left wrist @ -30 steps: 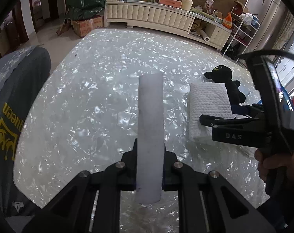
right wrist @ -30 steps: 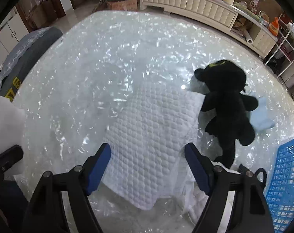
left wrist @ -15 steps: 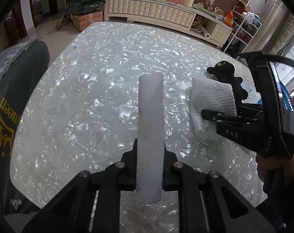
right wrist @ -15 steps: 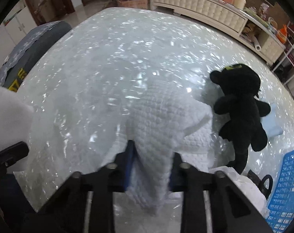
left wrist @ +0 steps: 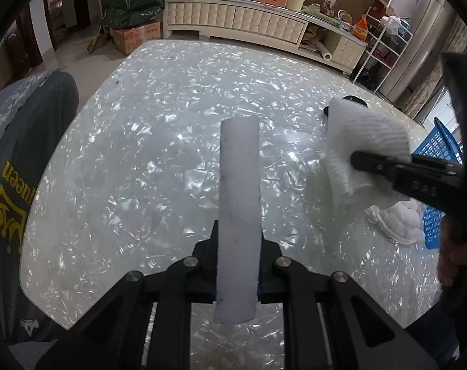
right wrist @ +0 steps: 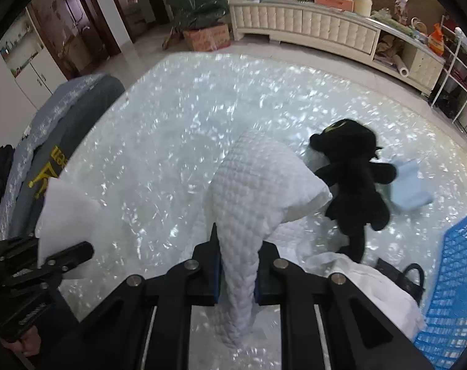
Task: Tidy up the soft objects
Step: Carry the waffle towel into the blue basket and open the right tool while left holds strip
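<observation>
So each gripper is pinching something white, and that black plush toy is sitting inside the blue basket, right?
Not quite. The black plush toy lies on the table, beside the blue basket, not in it; the right wrist view shows this. The rest holds: the left gripper pinches a white foam strip, and the right gripper, its jaws closing, pinches a white quilted cloth.

Table [right wrist: 202, 117]: rounded top, glossy white shell-flake finish. Landmark is the black plush toy [right wrist: 353, 178], lying on the far right part. Light blue cloth [right wrist: 411, 185] touches the toy's right side. Crumpled white cloth [right wrist: 366, 280] sits nearer the camera than the toy, by its feet. Blue plastic basket [right wrist: 455, 277] stands right of the toy at the table's near right edge.
</observation>
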Demonstrator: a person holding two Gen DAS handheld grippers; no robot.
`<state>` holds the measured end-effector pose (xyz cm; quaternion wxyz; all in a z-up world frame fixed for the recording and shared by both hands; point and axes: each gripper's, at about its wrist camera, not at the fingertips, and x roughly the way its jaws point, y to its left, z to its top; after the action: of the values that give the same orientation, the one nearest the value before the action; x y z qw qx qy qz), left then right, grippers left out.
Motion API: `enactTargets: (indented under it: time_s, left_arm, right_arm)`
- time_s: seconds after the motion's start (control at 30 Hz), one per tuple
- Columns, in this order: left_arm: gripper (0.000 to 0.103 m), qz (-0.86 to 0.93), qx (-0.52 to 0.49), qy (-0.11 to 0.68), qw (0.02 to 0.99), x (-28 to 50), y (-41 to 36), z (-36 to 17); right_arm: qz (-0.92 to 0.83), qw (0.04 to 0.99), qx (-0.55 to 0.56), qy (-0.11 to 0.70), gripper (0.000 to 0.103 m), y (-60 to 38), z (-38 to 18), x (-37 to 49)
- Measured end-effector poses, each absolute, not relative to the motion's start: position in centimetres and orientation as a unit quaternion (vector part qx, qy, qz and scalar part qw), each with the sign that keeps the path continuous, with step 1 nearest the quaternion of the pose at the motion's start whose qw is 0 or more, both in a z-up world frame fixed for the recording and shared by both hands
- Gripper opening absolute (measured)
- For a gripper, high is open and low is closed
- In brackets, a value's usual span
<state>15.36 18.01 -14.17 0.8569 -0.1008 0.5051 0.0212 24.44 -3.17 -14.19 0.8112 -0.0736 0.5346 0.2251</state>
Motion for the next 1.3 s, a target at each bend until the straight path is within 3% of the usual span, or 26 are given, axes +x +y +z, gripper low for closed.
enactTargets:
  time_s: [0.57,1.3]
  left_arm:
    - [0.015,-0.047,-0.005,0.409,0.911,13.6,5.5,-4.0]
    - [0.015,-0.104,0.046,0.375,0.920,13.6,-4.8,-1.3]
  right_arm:
    - [0.163,0.881,-0.024,0.443,0.013,-16.5,-3.3,15.7]
    - [0.042,0.909,-0.006,0.414,0.014,-26.3,-1.5,11.5]
